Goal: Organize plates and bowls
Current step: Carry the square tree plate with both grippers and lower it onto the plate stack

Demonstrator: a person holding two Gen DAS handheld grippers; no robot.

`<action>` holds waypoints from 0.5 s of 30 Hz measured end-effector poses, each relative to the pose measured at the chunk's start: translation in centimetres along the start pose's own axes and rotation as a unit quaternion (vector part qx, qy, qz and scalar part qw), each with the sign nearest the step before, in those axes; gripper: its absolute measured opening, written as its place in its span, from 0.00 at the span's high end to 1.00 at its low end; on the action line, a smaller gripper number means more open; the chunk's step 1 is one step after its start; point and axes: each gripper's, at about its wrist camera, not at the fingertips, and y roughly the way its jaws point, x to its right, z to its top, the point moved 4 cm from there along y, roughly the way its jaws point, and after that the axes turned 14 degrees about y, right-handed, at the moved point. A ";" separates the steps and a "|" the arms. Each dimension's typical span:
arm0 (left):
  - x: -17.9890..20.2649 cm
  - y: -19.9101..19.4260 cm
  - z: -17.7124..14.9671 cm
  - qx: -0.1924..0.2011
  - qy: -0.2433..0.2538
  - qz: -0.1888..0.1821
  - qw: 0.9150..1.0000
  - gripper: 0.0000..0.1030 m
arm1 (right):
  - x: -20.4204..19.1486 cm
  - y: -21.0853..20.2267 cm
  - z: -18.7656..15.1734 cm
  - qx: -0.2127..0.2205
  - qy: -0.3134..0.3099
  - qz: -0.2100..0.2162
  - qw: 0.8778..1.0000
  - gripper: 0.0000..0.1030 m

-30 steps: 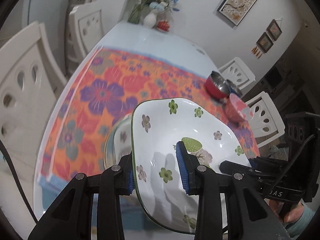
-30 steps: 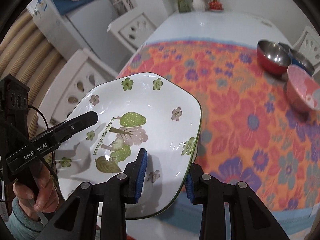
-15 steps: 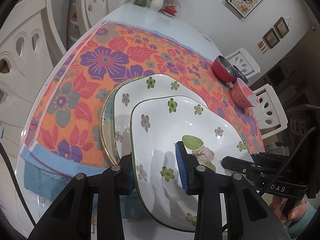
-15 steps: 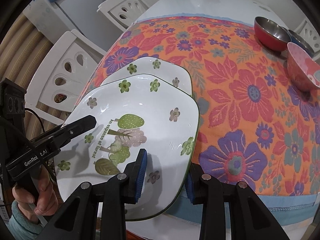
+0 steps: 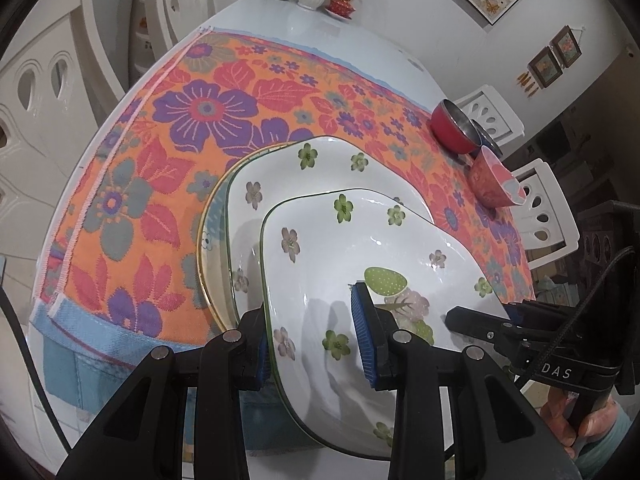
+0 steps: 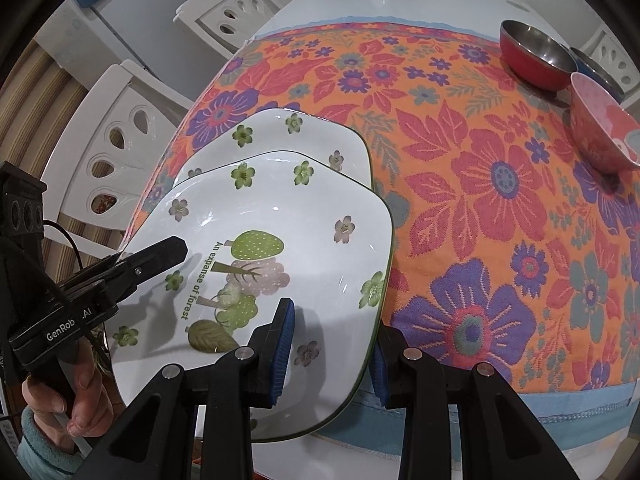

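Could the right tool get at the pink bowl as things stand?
Probably not yet: the right tool is shut on the held plate's rim, shared with the left tool. The floral cloth between it and the pink bowl is otherwise unobstructed.

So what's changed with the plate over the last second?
The held plate has been carried forward over the table, and the matching plate under it has come into view. Both tongs, left and right, stay clamped on its rim. The bowls haven't moved.
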 end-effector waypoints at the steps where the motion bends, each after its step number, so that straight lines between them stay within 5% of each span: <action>1: 0.0 0.0 0.0 0.000 0.000 0.000 1.000 0.71 | 0.0 0.0 0.0 0.001 0.001 -0.001 1.000 0.68; 15: -0.9 0.5 1.1 -0.021 0.002 0.021 1.000 0.66 | -0.1 0.9 2.0 0.007 0.012 -0.023 1.000 0.68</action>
